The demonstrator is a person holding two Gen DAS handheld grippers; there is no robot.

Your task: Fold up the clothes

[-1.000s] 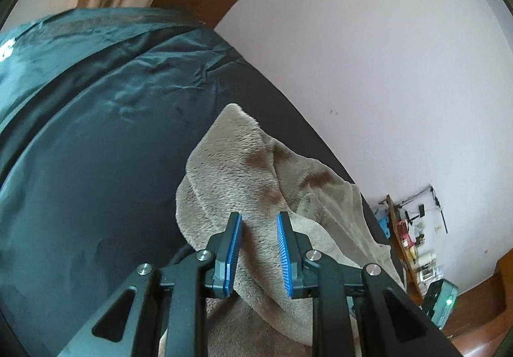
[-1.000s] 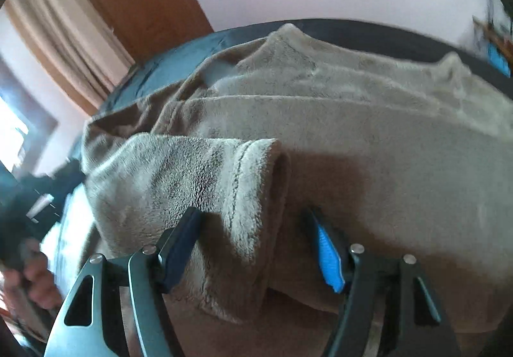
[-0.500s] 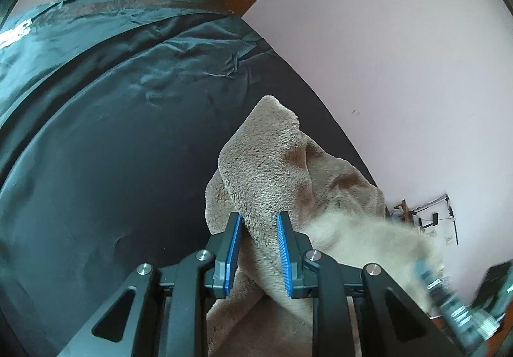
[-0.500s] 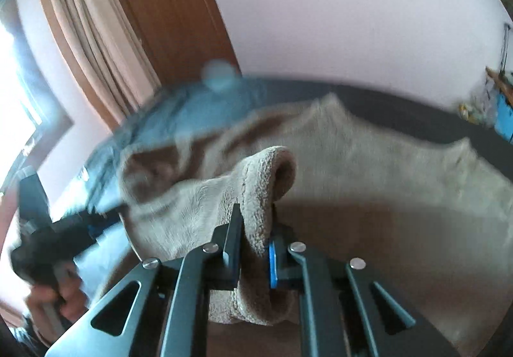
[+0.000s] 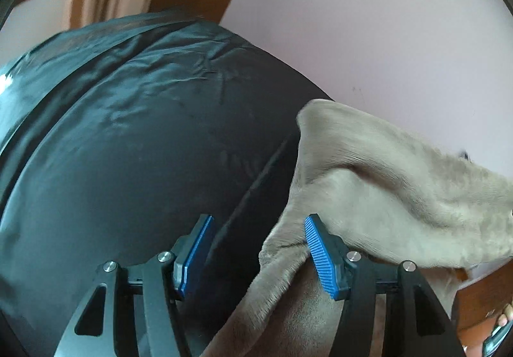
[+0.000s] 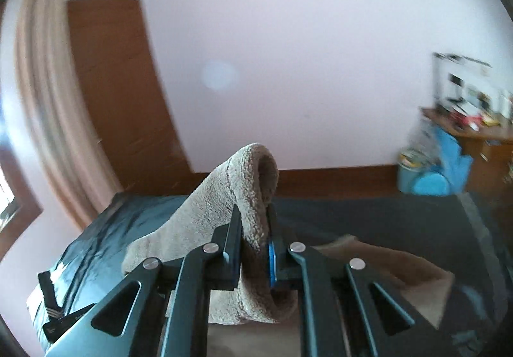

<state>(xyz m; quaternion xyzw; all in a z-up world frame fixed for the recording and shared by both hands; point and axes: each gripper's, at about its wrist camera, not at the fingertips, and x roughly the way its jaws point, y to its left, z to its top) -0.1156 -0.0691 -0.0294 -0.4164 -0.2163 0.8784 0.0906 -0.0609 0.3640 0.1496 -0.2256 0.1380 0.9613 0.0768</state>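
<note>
- Jaws of the right gripper (image 6: 253, 244) are clamped narrow on a doubled hem of the beige fleece plush garment (image 6: 224, 203); the pinched fold loops up above the fingertips and hangs down below them.
- Jaws of the left gripper (image 5: 256, 251) are spread wide; nothing is pinched. Its right-side blue ribbed pad (image 5: 320, 257) is touched by fleece; the other pad is bare.
- Same garment (image 5: 400, 190) lies off to the right of the left jaws, long axis running right and away, partly lifted off the dark teal satin bedspread (image 5: 128, 132).
- Right gripper is judged the nearer arm, since it alone holds the cloth.
- Fold stage cannot be told; the rest of the garment is draped low on the bed, blurred.
</note>
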